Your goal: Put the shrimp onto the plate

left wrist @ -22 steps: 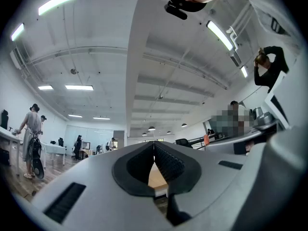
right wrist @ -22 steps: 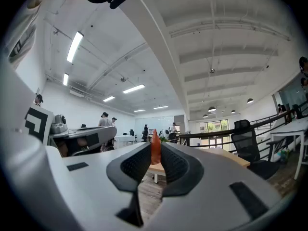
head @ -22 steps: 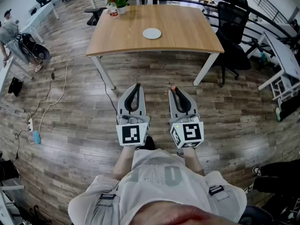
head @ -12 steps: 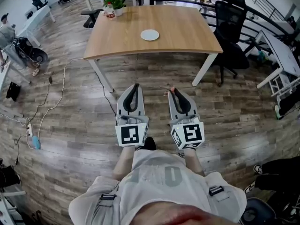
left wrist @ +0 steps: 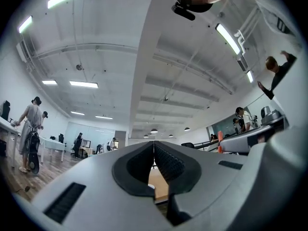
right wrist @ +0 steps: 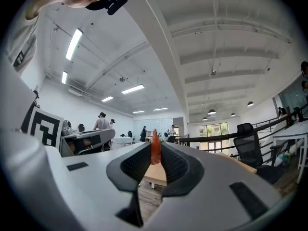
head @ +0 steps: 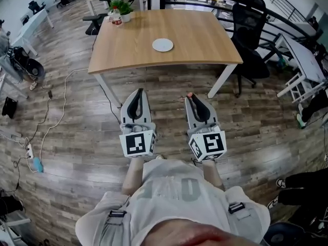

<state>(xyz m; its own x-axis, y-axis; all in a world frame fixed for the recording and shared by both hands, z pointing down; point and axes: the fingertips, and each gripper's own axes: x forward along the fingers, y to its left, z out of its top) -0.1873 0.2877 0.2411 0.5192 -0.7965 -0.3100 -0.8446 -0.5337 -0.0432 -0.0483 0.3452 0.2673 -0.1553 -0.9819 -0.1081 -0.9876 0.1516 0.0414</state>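
At twelve o'clock, across the plank floor, a wooden desk is standing, with a black office chair sitting at its three o'clock side. Nearer the person, the left claw is hovering over the floor, clenched on nothing. At its three o'clock, the right claw is gripping the orange shrimp, which is poking out past the tips. A white plate is lying near the desk's middle, well apart from both claws.

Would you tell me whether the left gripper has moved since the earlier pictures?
Yes, the left gripper has moved forward, closer to the table's near edge.
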